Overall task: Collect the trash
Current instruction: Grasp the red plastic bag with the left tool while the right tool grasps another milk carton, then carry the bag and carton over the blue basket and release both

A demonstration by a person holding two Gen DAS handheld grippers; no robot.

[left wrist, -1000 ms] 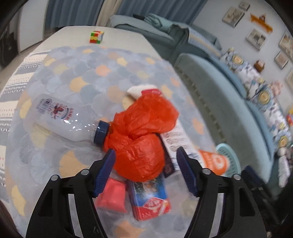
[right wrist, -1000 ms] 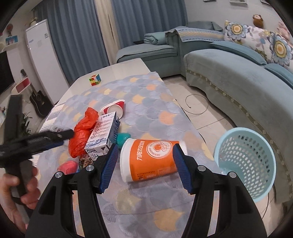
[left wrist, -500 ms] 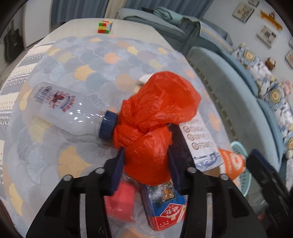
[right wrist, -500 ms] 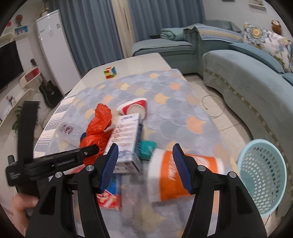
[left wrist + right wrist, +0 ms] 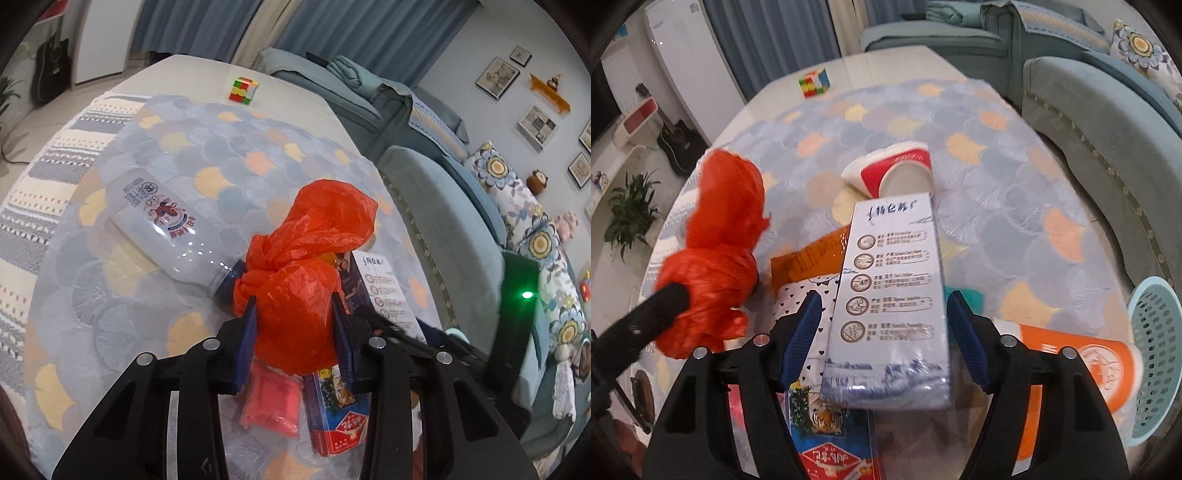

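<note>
Left gripper, frame centre: fingers clenched on the orange bag, evidently to lift it clear of the worktop. Right gripper fingers released, straddling the carton; basket at right edge awaits trash.

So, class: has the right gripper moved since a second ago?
Yes. The right gripper went left from the orange cup, toward the Rubik's cube side, and is now open around the milk carton.
</note>
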